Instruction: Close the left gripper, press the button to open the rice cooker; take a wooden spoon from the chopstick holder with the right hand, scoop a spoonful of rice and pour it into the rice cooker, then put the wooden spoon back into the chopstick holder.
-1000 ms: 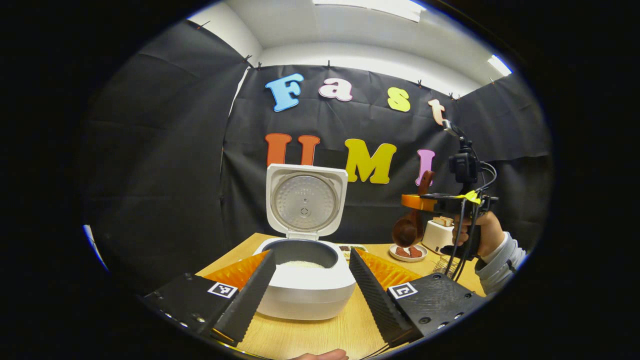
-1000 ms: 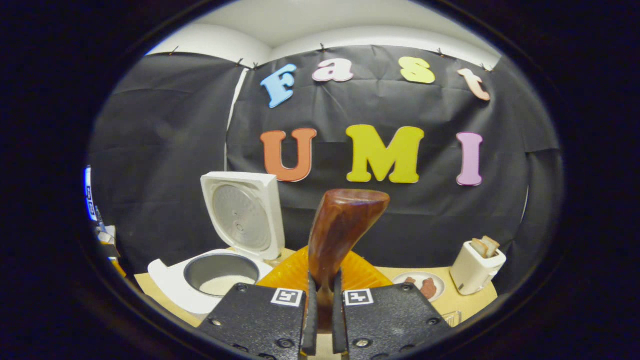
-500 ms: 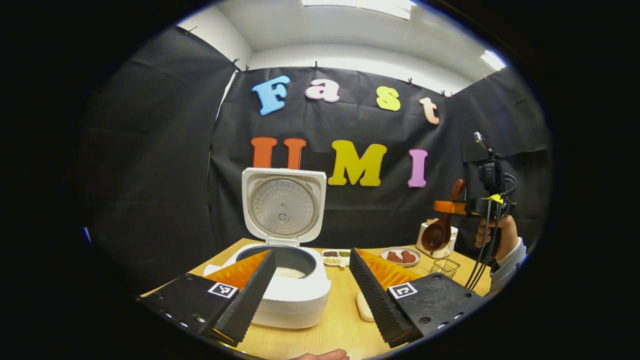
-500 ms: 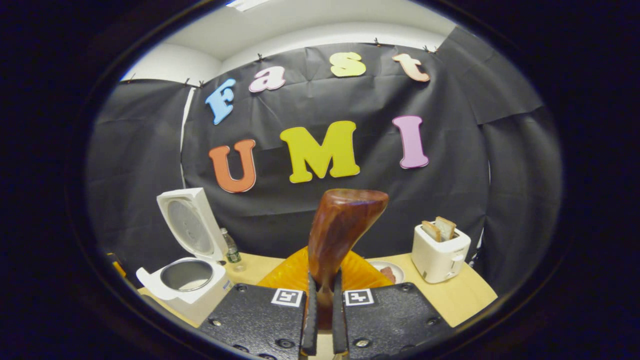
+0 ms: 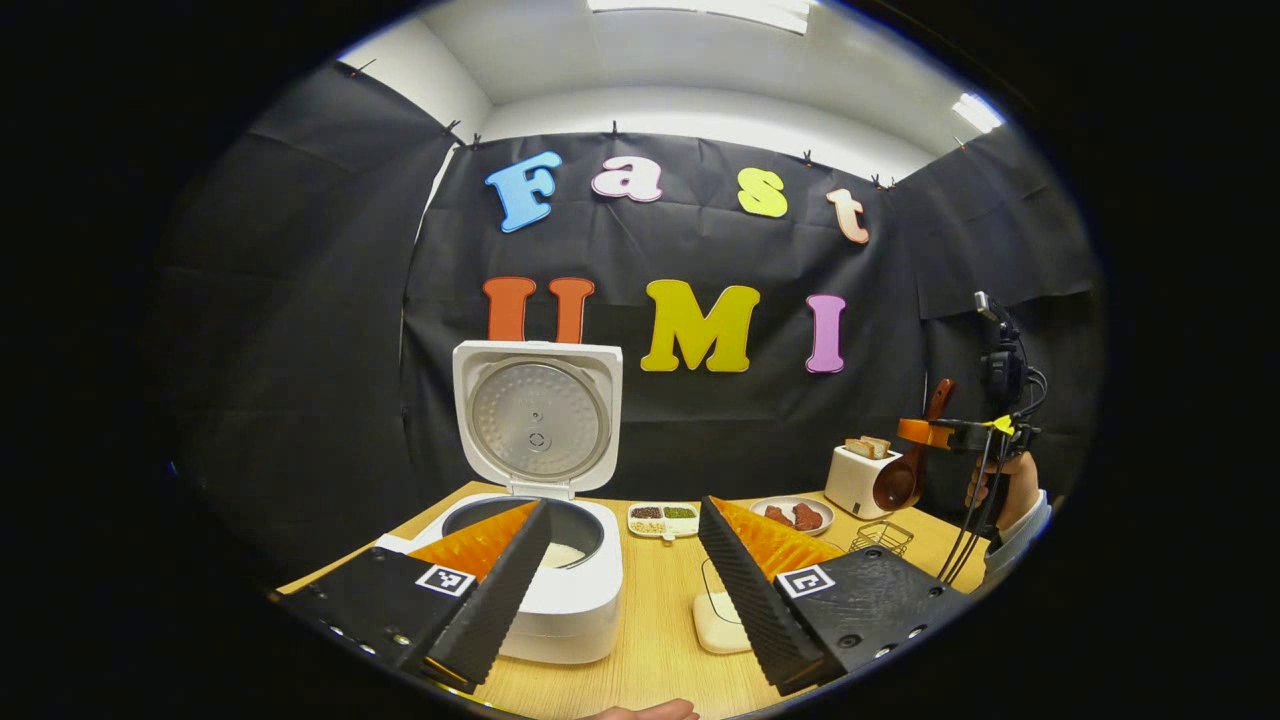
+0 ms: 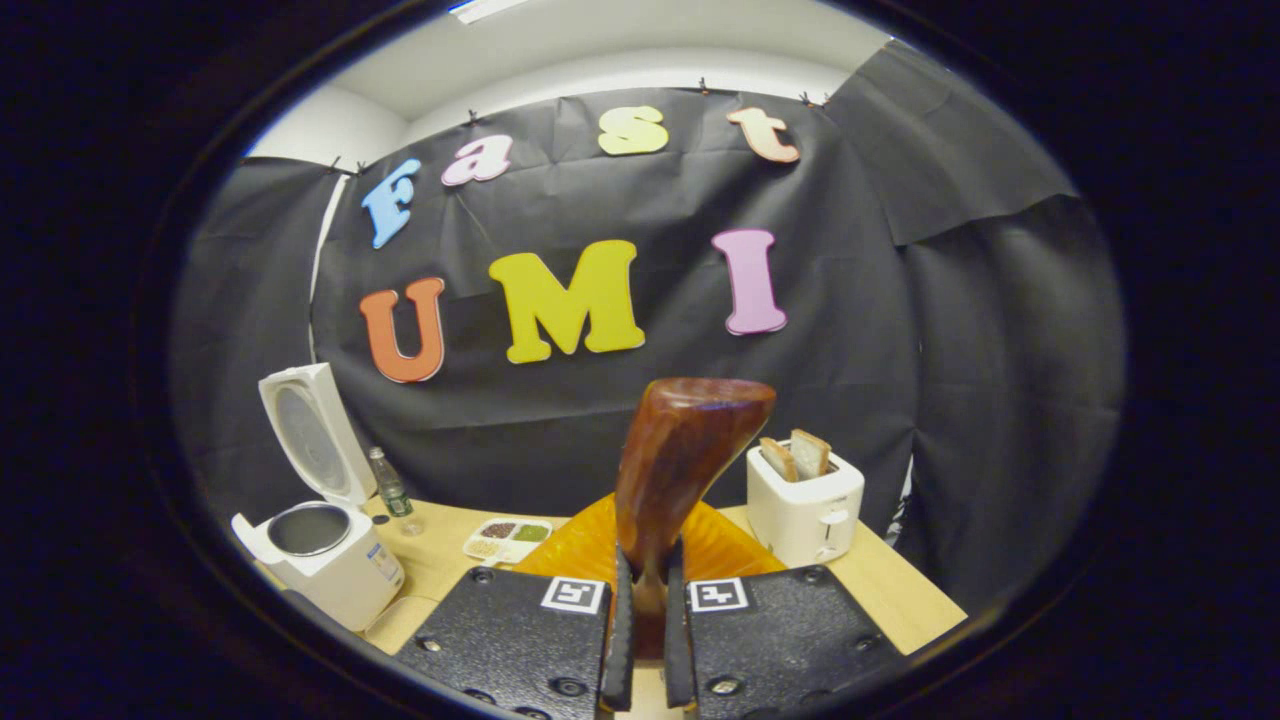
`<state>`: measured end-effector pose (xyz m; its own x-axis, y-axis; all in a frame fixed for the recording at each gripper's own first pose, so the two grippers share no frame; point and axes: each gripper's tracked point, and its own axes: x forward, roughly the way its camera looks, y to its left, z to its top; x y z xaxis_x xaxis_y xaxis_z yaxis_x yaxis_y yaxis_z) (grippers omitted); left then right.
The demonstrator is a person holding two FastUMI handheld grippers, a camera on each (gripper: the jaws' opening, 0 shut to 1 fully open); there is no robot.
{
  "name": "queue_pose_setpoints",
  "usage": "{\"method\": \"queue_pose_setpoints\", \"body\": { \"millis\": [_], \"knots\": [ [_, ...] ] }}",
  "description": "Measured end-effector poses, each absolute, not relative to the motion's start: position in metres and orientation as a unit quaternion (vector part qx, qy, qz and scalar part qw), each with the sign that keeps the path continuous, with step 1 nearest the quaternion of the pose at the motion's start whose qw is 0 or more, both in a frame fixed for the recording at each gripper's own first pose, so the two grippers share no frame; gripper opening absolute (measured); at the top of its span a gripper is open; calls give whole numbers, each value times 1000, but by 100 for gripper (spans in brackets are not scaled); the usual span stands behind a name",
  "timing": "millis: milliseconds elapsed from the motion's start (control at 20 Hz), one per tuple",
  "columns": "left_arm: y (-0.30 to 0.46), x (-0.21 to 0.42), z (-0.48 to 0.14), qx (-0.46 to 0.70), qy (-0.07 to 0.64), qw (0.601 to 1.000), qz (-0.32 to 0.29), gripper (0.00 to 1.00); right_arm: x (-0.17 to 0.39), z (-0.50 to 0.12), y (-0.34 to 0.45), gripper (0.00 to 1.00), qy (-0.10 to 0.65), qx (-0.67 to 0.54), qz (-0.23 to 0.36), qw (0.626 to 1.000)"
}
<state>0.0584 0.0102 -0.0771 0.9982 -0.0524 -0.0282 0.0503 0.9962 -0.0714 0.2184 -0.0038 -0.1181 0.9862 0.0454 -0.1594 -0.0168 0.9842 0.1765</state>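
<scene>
Spoon return is the risk: the right gripper [image 6: 641, 640] has its fingers clamped on the wooden spoon [image 6: 680, 460], bowl hanging above the chopstick holder [image 5: 881, 537] near the desk's right edge. A tilted descent could catch the wire rim and tip it; the left gripper [image 5: 622, 560] hangs with fingers spread by the rice cooker [image 5: 545, 560].

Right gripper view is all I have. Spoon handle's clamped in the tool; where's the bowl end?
Observer: The wooden spoon hangs bowl-down from the right tool, in front of the toaster.
Operator: Chopstick holder?
Observer: The wire chopstick holder stands on the table, below the spoon bowl in the left gripper view.
Operator: Left tool?
Observer: The left tool is open, holding nothing.
</scene>
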Motion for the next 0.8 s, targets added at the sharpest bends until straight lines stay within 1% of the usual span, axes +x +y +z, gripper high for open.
{"method": "queue_pose_setpoints", "body": {
  "millis": [100,200,250,300,450,500,550,600,700,800],
  "knots": [
    [3,58,-75,-38,14,999,-34,94,220,-130,-13,18,92,100,15,991],
    [-6,61,-75,-46,10,998,-38,94,224,-143,-27,19,99,102,-1,990],
    [-10,62,-76,-48,12,998,-41,94,225,-148,-31,16,104,104,-4,989],
    [-11,63,-78,-47,16,998,-43,94,227,-156,-33,19,110,109,-7,988],
    [-9,68,-86,-32,25,999,-33,94,233,-178,-40,19,127,126,-11,984],
    [-9,69,-90,-27,31,999,-30,94,236,-186,-42,19,132,132,-10,982],
    [-11,71,-93,-23,35,999,-30,94,239,-193,-43,17,136,139,-9,981],
    [-14,71,-95,-22,39,998,-32,94,241,-202,-42,20,144,147,-5,979],
    [-16,72,-97,-20,44,998,-34,94,244,-221,-40,21,166,161,5,973],
    [-11,76,-99,-28,43,998,-28,94,243,-221,-36,23,166,190,21,967]
  ]
}}
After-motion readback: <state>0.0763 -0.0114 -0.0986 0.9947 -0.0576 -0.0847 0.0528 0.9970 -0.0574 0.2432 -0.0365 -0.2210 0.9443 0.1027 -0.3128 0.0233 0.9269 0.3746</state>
